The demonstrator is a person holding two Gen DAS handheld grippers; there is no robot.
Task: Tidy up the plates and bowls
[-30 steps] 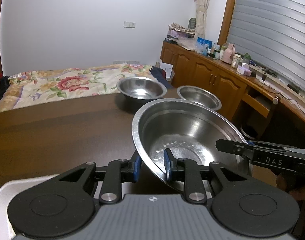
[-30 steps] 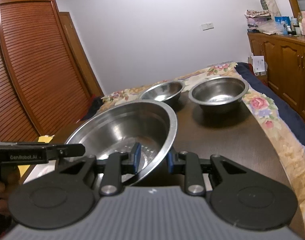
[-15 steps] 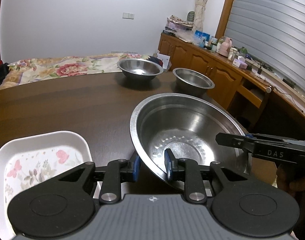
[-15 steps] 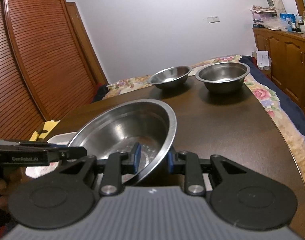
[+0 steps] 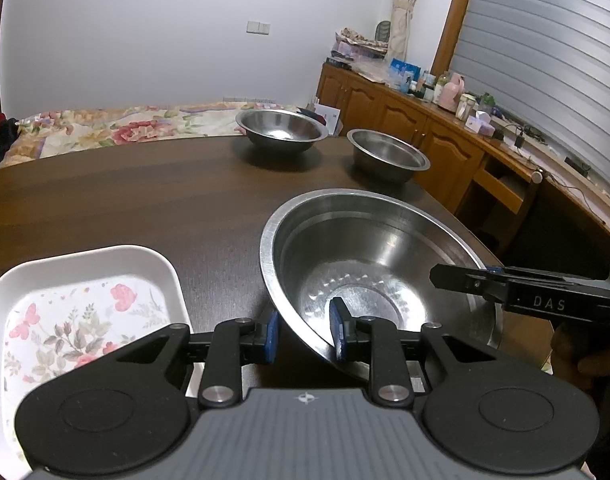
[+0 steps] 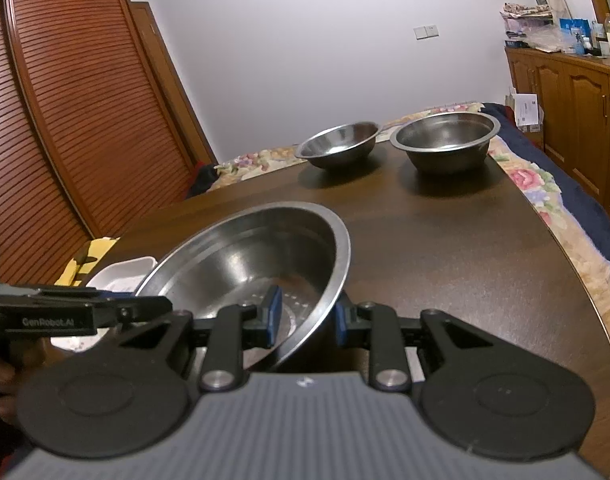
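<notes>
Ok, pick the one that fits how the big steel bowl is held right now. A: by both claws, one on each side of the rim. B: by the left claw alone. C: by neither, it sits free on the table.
A: the left claw and right claw each straddle the big steel bowl's rim on opposite sides.

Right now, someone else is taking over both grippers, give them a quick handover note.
Left gripper: shut on the near left rim of the large steel bowl.
Right gripper: shut on the same bowl's opposite rim; it is tilted.
On the table: two smaller steel bowls, the shallow bowl and the deeper bowl, apart at the far end; the floral white dish near left.
Done: large bowl gripped. Left: nothing is stacked yet.
</notes>
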